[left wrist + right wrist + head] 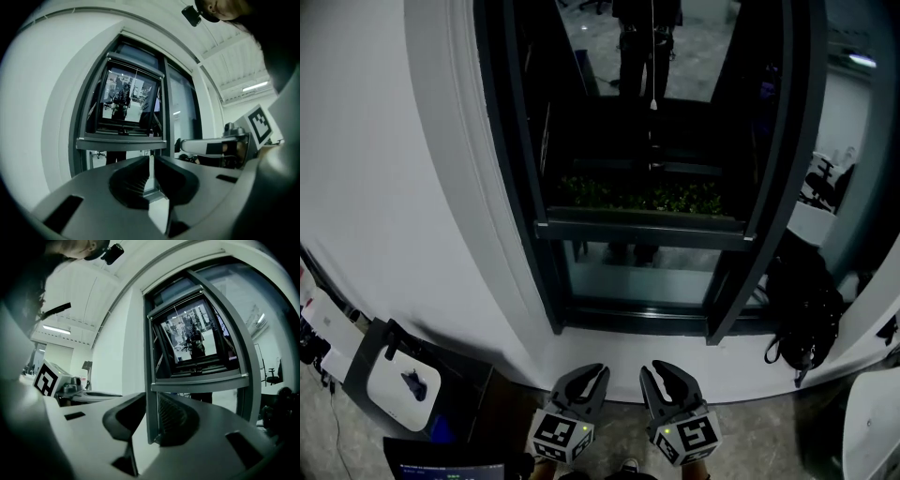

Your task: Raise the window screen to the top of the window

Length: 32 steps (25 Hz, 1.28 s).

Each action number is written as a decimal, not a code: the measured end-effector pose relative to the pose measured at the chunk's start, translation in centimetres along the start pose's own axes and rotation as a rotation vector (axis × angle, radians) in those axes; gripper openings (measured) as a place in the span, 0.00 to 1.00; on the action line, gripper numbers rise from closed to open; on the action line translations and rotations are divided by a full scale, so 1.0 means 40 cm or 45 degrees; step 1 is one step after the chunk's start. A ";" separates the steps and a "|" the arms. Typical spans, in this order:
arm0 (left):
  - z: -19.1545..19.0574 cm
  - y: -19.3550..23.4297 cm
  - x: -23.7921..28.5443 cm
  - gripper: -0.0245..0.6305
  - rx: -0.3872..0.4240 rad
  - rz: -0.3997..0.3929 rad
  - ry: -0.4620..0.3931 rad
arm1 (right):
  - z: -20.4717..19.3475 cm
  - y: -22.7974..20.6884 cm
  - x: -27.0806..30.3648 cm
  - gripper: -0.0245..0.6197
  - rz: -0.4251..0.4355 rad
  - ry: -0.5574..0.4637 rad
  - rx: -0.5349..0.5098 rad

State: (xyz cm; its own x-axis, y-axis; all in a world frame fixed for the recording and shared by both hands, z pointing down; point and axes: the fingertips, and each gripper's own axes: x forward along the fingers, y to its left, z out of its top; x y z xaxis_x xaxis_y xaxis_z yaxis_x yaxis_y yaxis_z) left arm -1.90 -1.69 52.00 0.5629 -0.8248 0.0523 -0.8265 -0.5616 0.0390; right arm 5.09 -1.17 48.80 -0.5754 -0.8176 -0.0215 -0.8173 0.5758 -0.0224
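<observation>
The window (520,141) has a dark frame set in a white wall. The screen's grey bottom rail (642,230) runs across it about halfway down, with a thin pull cord (653,66) hanging above. The same rail (122,143) shows in the left gripper view, and the rail (199,380) also shows in the right gripper view. My left gripper (592,373) and right gripper (654,370) hang side by side below the sill, well away from the rail. The left gripper (151,159) has its tips together. The right gripper (151,397) stands slightly apart, holding nothing.
A black backpack (806,319) slumps against the wall right of the window. At lower left a white device (403,384) sits on a dark stand, beside a lit screen (441,466). The white sill (675,361) runs just ahead of both grippers.
</observation>
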 end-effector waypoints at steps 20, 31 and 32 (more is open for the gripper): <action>-0.099 0.095 -0.509 0.09 -0.030 -0.225 0.063 | -0.075 0.478 -0.118 0.15 -0.264 0.031 0.085; -0.098 0.022 -0.560 0.09 -0.040 -0.311 0.051 | -0.082 0.576 -0.168 0.15 -0.244 0.076 0.065; -0.098 0.013 -0.558 0.09 -0.033 -0.314 0.054 | -0.087 0.574 -0.172 0.15 -0.245 0.081 0.063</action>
State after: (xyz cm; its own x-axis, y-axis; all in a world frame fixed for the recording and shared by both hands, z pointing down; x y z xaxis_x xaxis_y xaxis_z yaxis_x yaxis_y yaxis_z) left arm -14.88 16.69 54.77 0.7479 -0.6590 0.0801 -0.6638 -0.7435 0.0813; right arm -9.80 17.66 51.92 -0.4111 -0.9102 0.0509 -0.9106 0.4074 -0.0693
